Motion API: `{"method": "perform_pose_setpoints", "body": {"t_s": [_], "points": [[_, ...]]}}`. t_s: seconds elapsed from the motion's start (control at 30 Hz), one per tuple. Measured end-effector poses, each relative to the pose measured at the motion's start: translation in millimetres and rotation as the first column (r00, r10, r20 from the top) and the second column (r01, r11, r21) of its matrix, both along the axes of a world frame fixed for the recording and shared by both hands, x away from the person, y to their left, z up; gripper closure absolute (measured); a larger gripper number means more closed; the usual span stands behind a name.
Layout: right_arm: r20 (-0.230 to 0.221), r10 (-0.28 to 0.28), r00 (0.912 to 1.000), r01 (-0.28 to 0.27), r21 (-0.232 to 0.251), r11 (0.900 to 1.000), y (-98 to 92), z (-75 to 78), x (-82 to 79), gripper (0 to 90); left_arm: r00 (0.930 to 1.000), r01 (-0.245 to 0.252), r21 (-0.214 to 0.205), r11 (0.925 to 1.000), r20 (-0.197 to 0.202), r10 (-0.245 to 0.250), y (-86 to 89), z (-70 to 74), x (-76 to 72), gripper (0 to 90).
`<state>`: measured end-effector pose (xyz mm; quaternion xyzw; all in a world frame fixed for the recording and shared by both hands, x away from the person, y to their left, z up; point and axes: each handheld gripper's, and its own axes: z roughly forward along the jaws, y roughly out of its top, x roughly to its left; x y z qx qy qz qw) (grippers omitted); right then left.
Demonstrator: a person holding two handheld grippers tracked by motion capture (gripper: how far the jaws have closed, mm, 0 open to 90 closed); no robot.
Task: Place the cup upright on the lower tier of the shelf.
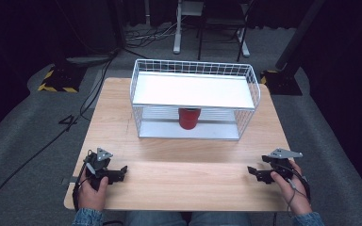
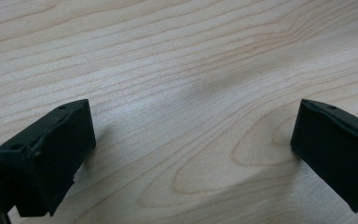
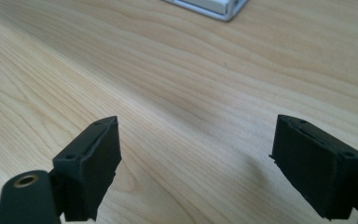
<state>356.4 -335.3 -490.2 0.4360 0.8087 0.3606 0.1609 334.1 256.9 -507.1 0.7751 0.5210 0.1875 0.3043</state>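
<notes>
In rack: red can upright | both claws wide open, empty

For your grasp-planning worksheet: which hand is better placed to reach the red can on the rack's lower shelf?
Neither clearly, perhaps the left. Both tongs, left and right, rest open near the table's front edge, the red can roughly midway between them, seemingly slightly nearer the left, inside the white wire rack.

Light wooden table on grey carpet, black stands behind.
</notes>
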Motion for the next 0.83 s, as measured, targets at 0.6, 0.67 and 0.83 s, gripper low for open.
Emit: {"method": "perform_pose_setpoints", "body": {"t_s": [0.6,0.67,0.83], "points": [[0.047,-0.052,0.9975,0.054,-0.044,0.9976,-6.1,-15.1,-4.9,12.5,1.0,-0.005,-0.004,1.0,0.0,0.005,-0.6,-0.2,0.4,0.1],[0.045,-0.051,0.9977,0.053,-0.045,0.9976,-5.7,-15.2,-5.6,11.5,1.0,-0.005,-0.004,1.0,0.0,0.005,-0.6,-0.2,0.4,0.0],[0.044,-0.047,0.9979,0.049,-0.047,0.9977,-5.5,-15.4,-5.5,10.5,1.0,-0.005,-0.004,1.0,0.0,0.005,-0.6,-0.2,0.4,0.1]]}}
